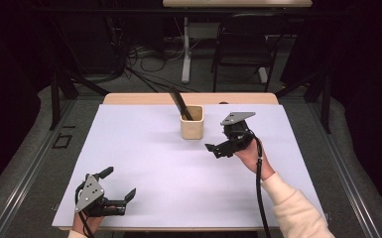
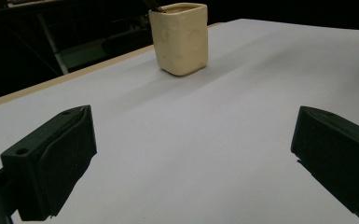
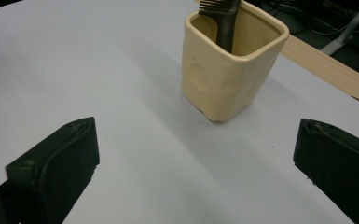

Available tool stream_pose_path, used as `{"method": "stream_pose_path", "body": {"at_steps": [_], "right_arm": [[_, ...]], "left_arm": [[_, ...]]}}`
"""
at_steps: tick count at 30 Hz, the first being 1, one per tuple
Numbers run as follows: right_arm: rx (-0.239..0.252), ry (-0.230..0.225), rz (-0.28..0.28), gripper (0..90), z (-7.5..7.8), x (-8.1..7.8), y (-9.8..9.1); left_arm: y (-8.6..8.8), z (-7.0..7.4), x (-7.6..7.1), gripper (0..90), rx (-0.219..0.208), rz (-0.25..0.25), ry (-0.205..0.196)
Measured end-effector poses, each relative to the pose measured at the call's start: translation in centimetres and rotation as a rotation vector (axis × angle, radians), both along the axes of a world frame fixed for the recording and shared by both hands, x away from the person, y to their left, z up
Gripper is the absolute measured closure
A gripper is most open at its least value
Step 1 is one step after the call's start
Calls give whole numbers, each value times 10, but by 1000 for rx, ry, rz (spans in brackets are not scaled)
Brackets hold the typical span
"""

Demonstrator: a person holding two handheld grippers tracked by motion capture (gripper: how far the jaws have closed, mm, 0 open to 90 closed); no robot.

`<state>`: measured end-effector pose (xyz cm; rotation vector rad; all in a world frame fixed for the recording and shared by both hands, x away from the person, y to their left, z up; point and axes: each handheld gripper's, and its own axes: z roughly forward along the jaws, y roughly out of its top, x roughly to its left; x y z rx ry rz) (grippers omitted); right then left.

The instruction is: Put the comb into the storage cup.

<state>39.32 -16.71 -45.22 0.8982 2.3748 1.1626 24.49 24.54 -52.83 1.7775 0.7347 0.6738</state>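
From my station I see a pale cream cup, plain and unpatterned, with a black comb in it. The table sheet reads pale lavender-white (its far edge is light wood). Both grippers, left gripper and right gripper, are black, each with a grey plate.

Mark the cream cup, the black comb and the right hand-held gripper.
cream cup [image 3: 224, 79], right gripper view, front wall.
black comb [image 3: 226, 21], right gripper view, spine above the rim.
right hand-held gripper [image 1: 212, 150], high view, between its fingertips.
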Motion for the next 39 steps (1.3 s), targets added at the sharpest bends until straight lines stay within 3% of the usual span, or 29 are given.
{"method": "stream_pose_path", "body": {"at_steps": [19, 39], "right_arm": [[3, 9, -40, 0, -17, -31, -34], [-34, 28, -37, 0, -48, -62, -45]], "left_arm": [[-1, 0, 1, 1, 3, 1, 2], [-1, 0, 0, 1, 6, 2, 3]]}}
